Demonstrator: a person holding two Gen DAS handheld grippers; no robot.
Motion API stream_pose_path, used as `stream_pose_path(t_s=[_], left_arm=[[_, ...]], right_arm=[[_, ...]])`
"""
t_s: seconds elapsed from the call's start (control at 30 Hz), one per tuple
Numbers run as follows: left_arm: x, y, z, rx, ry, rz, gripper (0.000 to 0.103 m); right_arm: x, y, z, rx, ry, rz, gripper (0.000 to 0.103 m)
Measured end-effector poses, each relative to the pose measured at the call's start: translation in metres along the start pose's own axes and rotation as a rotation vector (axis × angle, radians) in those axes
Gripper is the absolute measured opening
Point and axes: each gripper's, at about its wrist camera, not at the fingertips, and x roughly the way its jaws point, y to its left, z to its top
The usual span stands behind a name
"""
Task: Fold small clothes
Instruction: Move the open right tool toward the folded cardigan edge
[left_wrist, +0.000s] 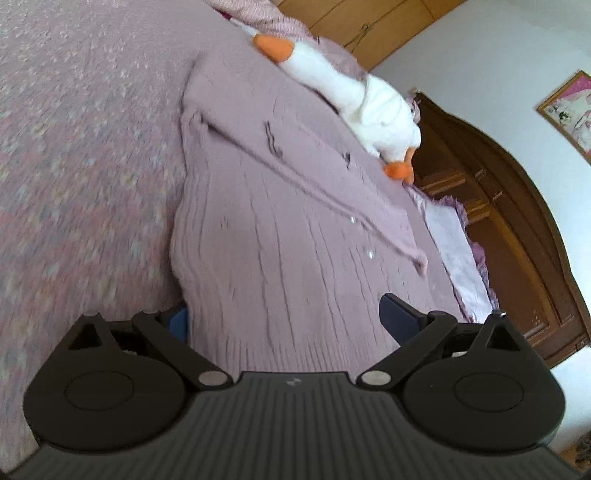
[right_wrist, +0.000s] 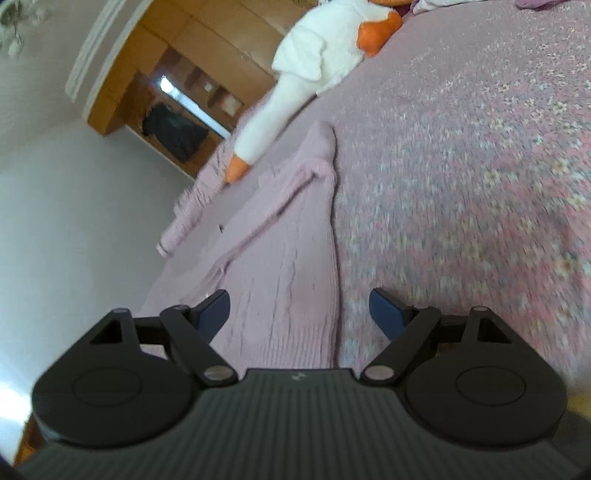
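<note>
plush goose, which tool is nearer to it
Hard to call. Both the left tool and right tool sit at the cardigan hem, open, with the plush goose at its far end.

- Left gripper (left_wrist: 284, 317): one blue fingertip (left_wrist: 178, 320) mostly hidden behind the hem of the lilac knitted cardigan (left_wrist: 280, 236).
- Bedspread (left_wrist: 74, 155): floral print smeared by blur in both views.
- Plush goose (right_wrist: 314, 62): body cut off by the top edge in the right wrist view.
- Framed picture (left_wrist: 570, 107): cropped at the frame's right edge, subject illegible.
- Wardrobe contents (right_wrist: 177, 129): too blurred to identify.
</note>
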Motion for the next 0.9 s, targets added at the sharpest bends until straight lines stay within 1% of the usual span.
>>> stream_pose_path(t_s=[0.07, 0.13, 0.17, 0.23, 0.3, 0.37, 0.47, 0.53, 0.63, 0.7, 0.77, 0.8, 0.9], left_arm=[[0.004, 0.001, 0.006, -0.006, -0.019, -0.012, 0.100], [0.005, 0.003, 0.006, 0.011, -0.031, -0.021, 0.099], [0.002, 0.003, 0.003, 0.021, -0.036, -0.019, 0.098], [-0.004, 0.002, -0.003, 0.026, -0.031, -0.011, 0.097], [-0.014, 0.001, -0.012, 0.004, -0.024, -0.015, 0.097], [-0.027, -0.001, -0.026, -0.039, -0.035, -0.001, 0.097], [-0.040, -0.009, -0.046, -0.023, -0.023, 0.004, 0.097], [-0.041, -0.008, -0.052, -0.018, -0.035, -0.010, 0.097], [-0.031, -0.006, -0.042, -0.025, -0.061, -0.038, 0.097], [-0.021, -0.004, -0.026, -0.012, -0.071, -0.057, 0.097], [-0.013, 0.003, -0.016, -0.037, -0.097, -0.058, 0.097], [-0.010, 0.007, -0.011, -0.053, -0.109, -0.073, 0.097], [-0.013, 0.010, -0.012, -0.081, -0.113, -0.087, 0.097]], right_arm=[[0.009, -0.008, 0.010, 0.035, -0.016, 0.019, 0.084], [0.013, -0.013, 0.021, 0.102, -0.018, 0.019, 0.085], [0.012, -0.012, 0.025, 0.114, -0.023, 0.017, 0.084], [0.007, -0.010, 0.026, 0.097, -0.026, 0.024, 0.084], [0.005, -0.016, 0.018, 0.126, 0.044, 0.037, 0.083], [-0.003, -0.017, 0.010, 0.134, 0.079, 0.072, 0.083], [-0.014, -0.018, -0.003, 0.190, 0.168, 0.144, 0.083], [-0.014, -0.016, -0.011, 0.183, 0.206, 0.156, 0.084], [-0.008, -0.011, -0.009, 0.153, 0.211, 0.160, 0.086], [-0.004, -0.007, -0.004, 0.152, 0.190, 0.177, 0.086], [0.005, -0.004, 0.000, 0.147, 0.185, 0.167, 0.086], [0.009, 0.000, 0.000, 0.131, 0.182, 0.165, 0.086], [0.009, 0.004, -0.004, 0.097, 0.179, 0.158, 0.085]])
